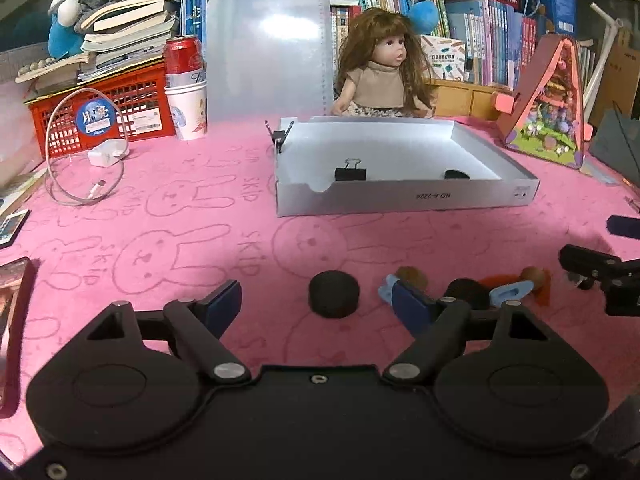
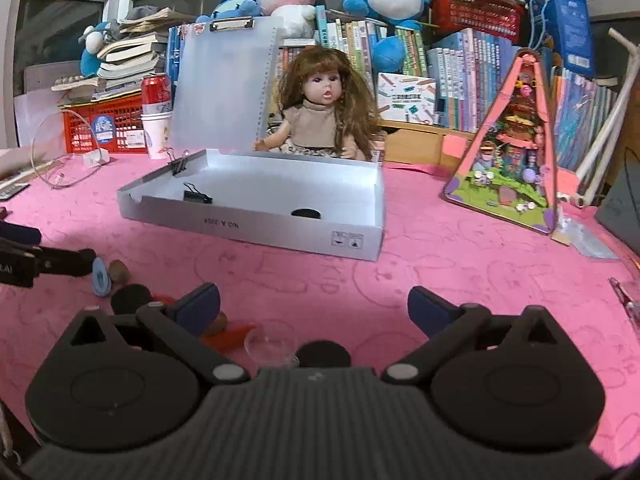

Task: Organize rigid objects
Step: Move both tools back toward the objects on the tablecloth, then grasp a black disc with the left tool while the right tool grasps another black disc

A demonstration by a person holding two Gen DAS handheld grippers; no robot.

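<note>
Jaws on both tools stand apart and hold nothing: our left gripper [image 1: 316,304] has its pads either side of a black puck [image 1: 333,294] on the pink desk, not yet touching it, and our right gripper [image 2: 314,308] hangs open over a clear cup [image 2: 271,345] and a second black disc [image 2: 325,354].

We judge the puck light, stiff and matt, so it should not slip; we would take it across its round side wall, low, so it does not tip. The clear cup looks thin and smooth, likely easy to crush or to squirt out of the pads, so a soft grip at its rim seems wiser.

Toward the far side of the desk lies the white box [image 1: 404,202], with a binder clip [image 1: 350,171] and another dark disc [image 1: 456,174] already inside.

Our left view shows the puck whole, plus small blue and brown pieces [image 1: 408,280] beside it. Our right view alone shows the clear cup and the disc behind it, half hidden by the tool body, and shows the box's right side wall.
</note>
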